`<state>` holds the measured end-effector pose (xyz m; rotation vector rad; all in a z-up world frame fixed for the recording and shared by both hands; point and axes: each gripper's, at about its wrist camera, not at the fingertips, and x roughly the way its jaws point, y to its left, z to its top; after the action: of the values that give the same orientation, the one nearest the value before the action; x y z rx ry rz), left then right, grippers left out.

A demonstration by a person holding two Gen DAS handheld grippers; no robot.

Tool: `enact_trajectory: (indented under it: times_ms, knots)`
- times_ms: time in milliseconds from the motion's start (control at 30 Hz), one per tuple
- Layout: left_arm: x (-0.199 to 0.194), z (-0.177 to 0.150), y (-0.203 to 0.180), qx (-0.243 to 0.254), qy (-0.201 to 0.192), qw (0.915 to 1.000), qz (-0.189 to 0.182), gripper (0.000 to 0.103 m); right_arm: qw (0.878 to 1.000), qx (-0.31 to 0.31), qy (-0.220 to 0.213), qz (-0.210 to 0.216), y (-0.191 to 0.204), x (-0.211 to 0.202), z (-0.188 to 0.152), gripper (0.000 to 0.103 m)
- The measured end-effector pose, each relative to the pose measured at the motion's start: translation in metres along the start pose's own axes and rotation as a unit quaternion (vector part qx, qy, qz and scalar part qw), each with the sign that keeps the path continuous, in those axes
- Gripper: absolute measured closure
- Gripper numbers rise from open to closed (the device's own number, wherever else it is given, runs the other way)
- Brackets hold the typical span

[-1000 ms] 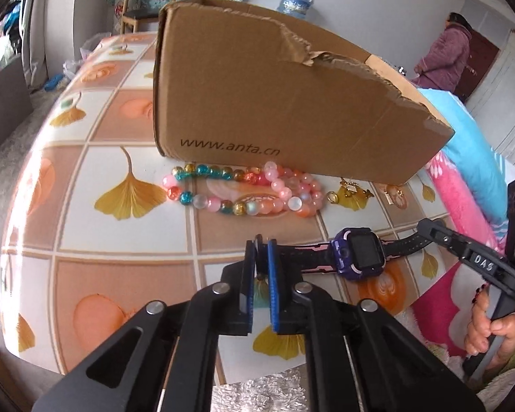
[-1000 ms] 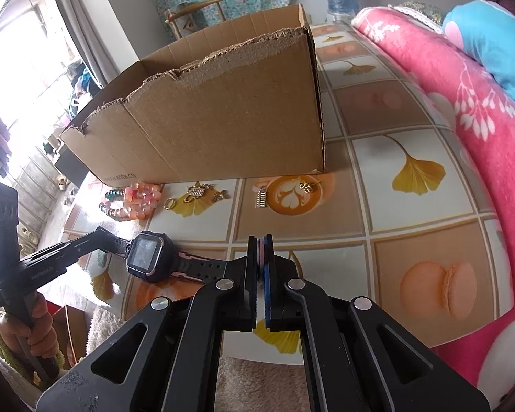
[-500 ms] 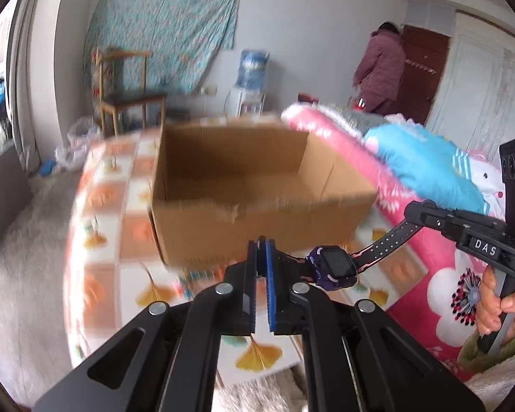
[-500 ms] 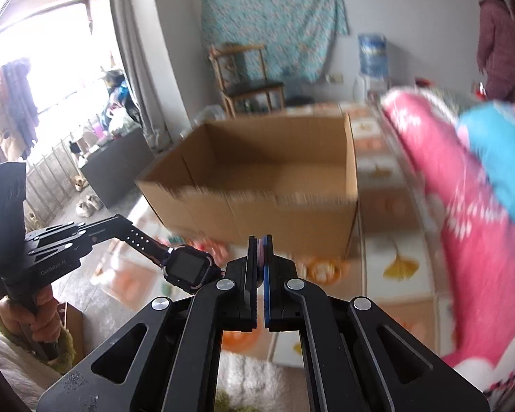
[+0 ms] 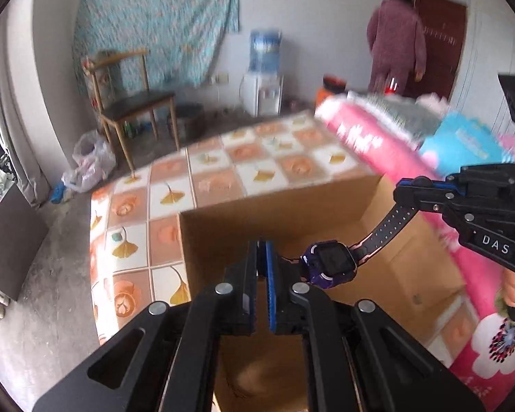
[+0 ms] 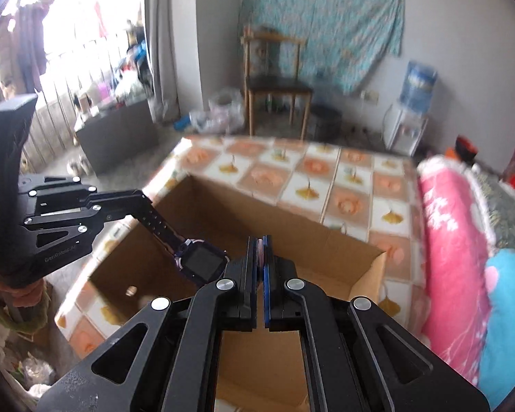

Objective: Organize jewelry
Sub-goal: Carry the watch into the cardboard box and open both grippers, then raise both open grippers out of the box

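From the left wrist view, the left gripper (image 5: pixel 261 257) has its fingers pinched on one strap end of the watch (image 5: pixel 331 268), which hangs over the open cardboard box (image 5: pixel 223 233). The right gripper (image 5: pixel 408 185) clamps the other strap end. The box seems to sit on the tiled desk (image 5: pixel 137 206), though blur softens its edges.

From the right wrist view, the right gripper (image 6: pixel 260 257) grips the pink strap end; the watch (image 6: pixel 202 263) spans toward the left gripper (image 6: pixel 144 202) above the box (image 6: pixel 326 240).
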<state>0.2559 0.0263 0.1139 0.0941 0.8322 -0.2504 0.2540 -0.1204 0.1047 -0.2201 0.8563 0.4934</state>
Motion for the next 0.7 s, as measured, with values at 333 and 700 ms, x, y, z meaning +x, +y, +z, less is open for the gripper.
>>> enact_trajectory:
  times_ms: [333,700]
  knots:
    - [0.093,0.017,-0.002,0.057,0.111,0.9911,0.046,0.096,0.989,0.069,0.123,0.034,-0.038,0.094,0.007,0.102]
    - [0.056,0.013,0.012,0.017,0.084,0.9961,0.022,0.053,0.993,0.074,0.093,0.009,-0.055,0.05,-0.008,0.07]
